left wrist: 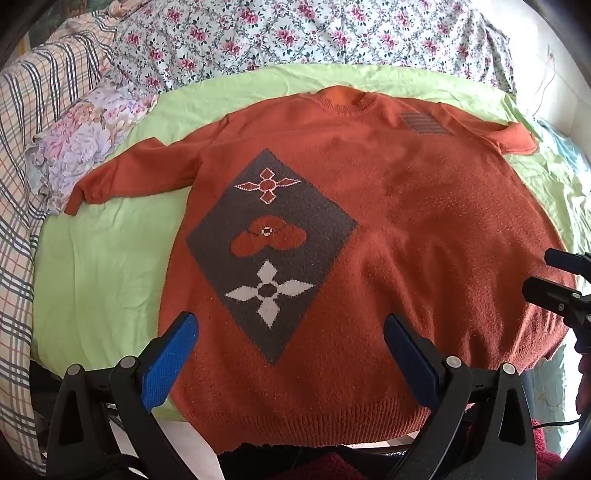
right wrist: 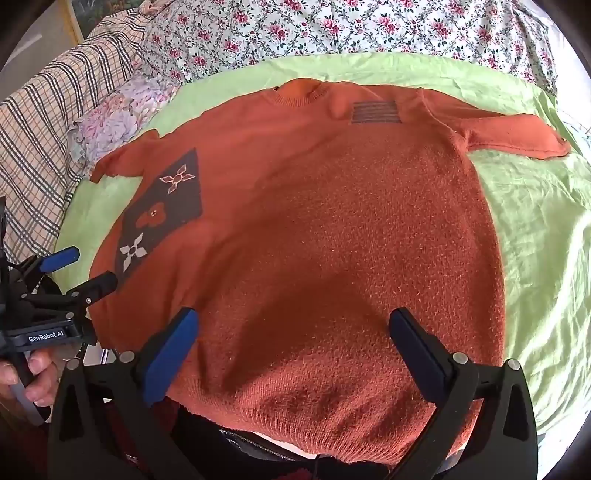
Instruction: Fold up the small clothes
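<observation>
At the lower left of the left wrist view the left gripper hangs over the hem with its fingers spread wide and empty; the right gripper is likewise wide open and holds nothing. The orange sweater lies flat, front up, filling the middle of the frame on the green sheet, sleeves out to either side. A pinch catching only the top knit layer would likely leave the back behind and skew the fold. Checked bedding and a floral quilt border the bed.
</observation>
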Motion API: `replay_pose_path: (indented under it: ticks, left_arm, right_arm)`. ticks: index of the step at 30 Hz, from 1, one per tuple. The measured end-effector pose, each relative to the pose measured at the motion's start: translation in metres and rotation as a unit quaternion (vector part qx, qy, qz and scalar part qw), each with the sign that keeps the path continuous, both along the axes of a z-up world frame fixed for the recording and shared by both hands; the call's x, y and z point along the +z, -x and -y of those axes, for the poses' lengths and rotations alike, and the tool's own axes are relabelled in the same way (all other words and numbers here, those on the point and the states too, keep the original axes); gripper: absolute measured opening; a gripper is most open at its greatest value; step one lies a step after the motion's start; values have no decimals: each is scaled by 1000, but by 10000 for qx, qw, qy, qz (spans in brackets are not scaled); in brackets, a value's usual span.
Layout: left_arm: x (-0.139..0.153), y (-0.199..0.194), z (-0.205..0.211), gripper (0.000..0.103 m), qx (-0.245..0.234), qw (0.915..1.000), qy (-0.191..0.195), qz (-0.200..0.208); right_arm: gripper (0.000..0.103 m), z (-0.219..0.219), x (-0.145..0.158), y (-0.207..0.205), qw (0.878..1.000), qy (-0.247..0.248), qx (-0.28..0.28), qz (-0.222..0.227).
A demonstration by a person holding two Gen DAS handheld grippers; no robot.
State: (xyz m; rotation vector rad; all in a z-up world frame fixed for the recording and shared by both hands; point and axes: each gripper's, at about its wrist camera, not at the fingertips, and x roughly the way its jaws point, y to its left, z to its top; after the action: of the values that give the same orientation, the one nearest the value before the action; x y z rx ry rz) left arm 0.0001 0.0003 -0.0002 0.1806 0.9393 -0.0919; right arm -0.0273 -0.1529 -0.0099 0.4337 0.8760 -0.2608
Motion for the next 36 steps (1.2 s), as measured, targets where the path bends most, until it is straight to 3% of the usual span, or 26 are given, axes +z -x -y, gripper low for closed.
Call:
replay_pose_path:
  ticks: [20,36]
  left_arm:
    - [-5,-5,-1,101,28,9997,118,-188]
    - [-8,-9,1,101,39,10000,39,52]
  right_arm:
    - [103,1,1,0,10000,-55,-22,16]
    - [103,7,3,-1,9999,-97,-42,7]
